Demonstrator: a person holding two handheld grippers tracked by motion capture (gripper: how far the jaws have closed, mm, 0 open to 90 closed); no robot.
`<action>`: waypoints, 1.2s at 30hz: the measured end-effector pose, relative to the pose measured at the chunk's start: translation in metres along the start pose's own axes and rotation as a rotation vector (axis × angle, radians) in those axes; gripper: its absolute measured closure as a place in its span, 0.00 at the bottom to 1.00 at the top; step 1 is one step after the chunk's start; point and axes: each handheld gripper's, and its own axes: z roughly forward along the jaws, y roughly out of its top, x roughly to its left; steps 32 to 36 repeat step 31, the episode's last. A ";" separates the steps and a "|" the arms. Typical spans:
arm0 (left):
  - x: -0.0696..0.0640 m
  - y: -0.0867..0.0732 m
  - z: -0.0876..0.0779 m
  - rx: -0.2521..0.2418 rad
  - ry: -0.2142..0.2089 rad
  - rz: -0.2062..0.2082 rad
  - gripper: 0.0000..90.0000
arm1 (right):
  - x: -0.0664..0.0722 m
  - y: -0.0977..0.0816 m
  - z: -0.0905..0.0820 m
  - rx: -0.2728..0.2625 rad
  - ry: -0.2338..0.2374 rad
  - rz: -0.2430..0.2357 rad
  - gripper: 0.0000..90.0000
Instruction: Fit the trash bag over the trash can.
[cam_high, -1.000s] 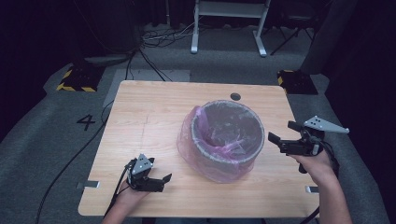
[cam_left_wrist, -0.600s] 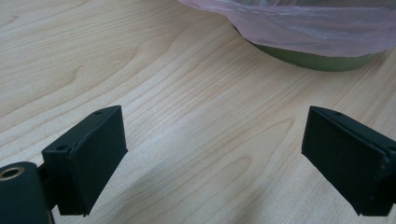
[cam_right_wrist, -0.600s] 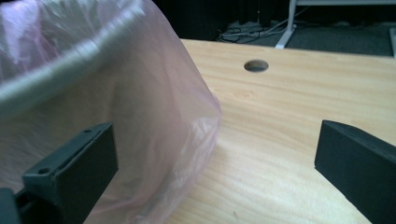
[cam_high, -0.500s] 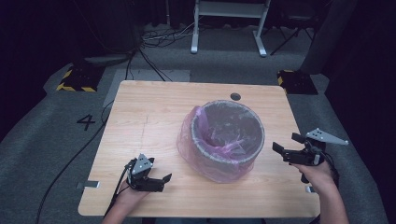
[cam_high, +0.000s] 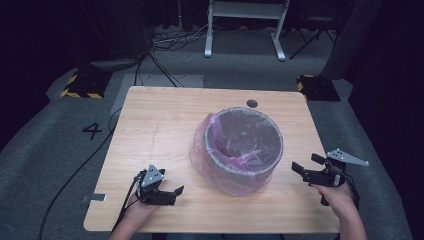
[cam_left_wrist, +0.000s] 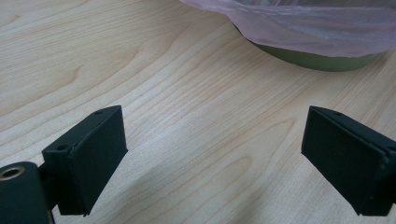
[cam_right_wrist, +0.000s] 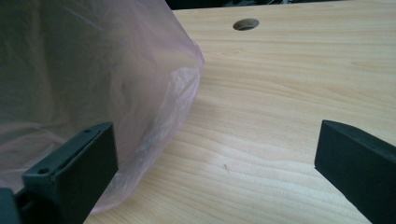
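The wooden bench (cam_high: 165, 125) carries a grey bin (cam_high: 243, 145) lined with a pink bag (cam_high: 200, 150), right of centre. The right gripper (cam_high: 306, 167) sits just right of the bin, fingers wide, holding nothing. The left gripper (cam_high: 170, 192) sits front-left of the bin, fingers wide and empty.

digit "4" (cam_high: 92, 131) on grey floor (cam_high: 45, 150)

- A lab or test studio, dark all round.
- Grey carpet (cam_high: 45, 150) marked with a black "4" (cam_high: 92, 131).
- Hazard-striped blocks (cam_high: 80, 86) and loose cables (cam_high: 165, 40) on the floor.
- Lone wooden table (cam_high: 160, 125); white stand (cam_high: 245, 22) behind.
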 end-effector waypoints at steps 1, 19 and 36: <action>0.000 0.000 0.000 -0.001 0.000 -0.001 0.07 | -0.001 -0.003 0.000 0.004 -0.003 0.004 0.00; 0.000 0.000 0.000 0.000 0.001 -0.001 0.07 | -0.019 -0.060 0.007 0.051 -0.049 0.077 0.00; 0.000 0.000 0.000 0.000 -0.002 -0.002 0.07 | -0.021 -0.070 0.006 0.082 -0.050 0.123 0.00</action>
